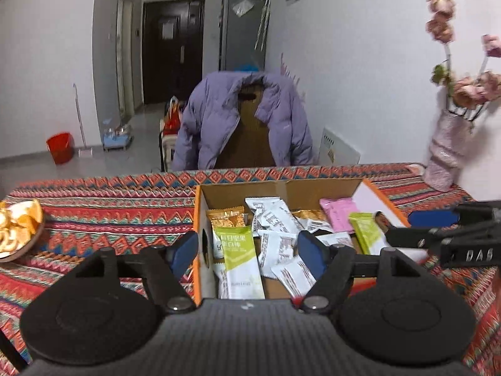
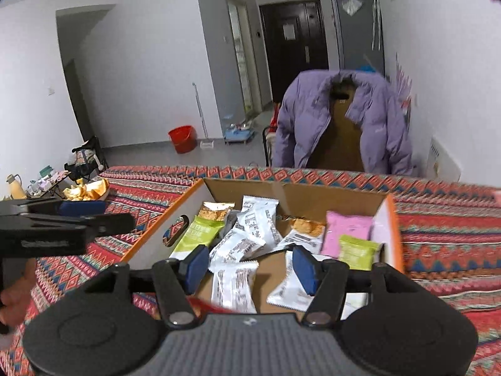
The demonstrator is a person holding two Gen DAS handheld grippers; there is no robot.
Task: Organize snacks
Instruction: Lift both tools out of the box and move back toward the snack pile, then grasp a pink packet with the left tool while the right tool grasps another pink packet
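A box (image 1: 313, 188) of snack packets (image 1: 275, 247) sits on the desk (image 1: 109, 206). A plate (image 1: 22, 250) lies to its left, a vase (image 1: 444, 153) behind on its right, a jacket-draped chair (image 1: 244, 125) behind the desk.

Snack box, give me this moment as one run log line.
left tool: open, empty, over box's left wall | right tool: open, empty, over packets | snack box: open, mixed packets inside | phase: pre-grasp

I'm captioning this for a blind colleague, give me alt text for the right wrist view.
The open right gripper hovers over an open cardboard box with orange edges holding white, green and pink snack packets, on a red patterned tablecloth. The left gripper shows at the left edge; a purple puffer jacket hangs behind.
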